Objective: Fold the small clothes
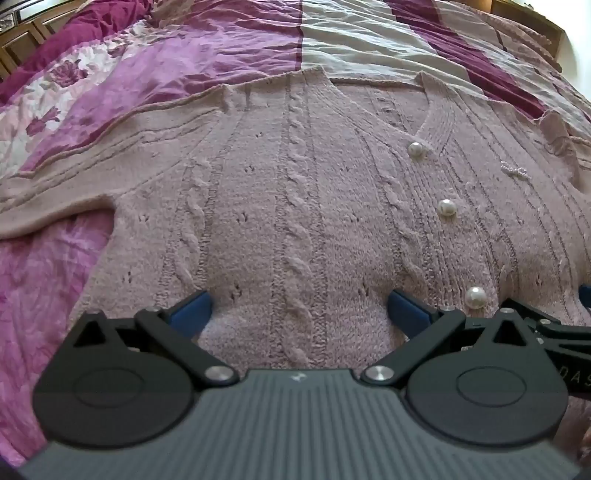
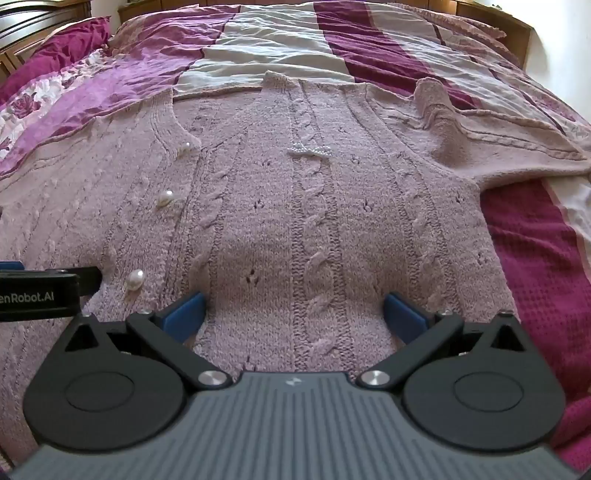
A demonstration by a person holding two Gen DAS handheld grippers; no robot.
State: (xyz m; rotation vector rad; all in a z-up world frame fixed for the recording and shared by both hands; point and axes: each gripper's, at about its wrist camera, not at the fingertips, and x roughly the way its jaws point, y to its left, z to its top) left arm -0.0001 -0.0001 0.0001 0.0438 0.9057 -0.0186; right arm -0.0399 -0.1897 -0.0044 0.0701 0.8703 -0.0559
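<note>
A pale pink cable-knit cardigan [image 1: 295, 192] with pearl buttons [image 1: 447, 207] lies spread flat on the bed, front up, collar at the far side. It fills the right wrist view [image 2: 295, 221] too. My left gripper [image 1: 299, 310] is open, its blue pads low over the knit near the cardigan's hem on the left half. My right gripper [image 2: 293, 314] is open over the right half near the hem. The left sleeve [image 1: 74, 184] stretches out left; the right sleeve [image 2: 498, 147] stretches out right. Each gripper's edge shows in the other's view.
The bed is covered by a striped pink, magenta and white bedspread [image 2: 280, 40] with a floral patch [image 1: 48, 88] at the left. A dark red waffle blanket [image 2: 546, 266] lies at the right. Wooden furniture [image 2: 44, 14] stands behind the bed.
</note>
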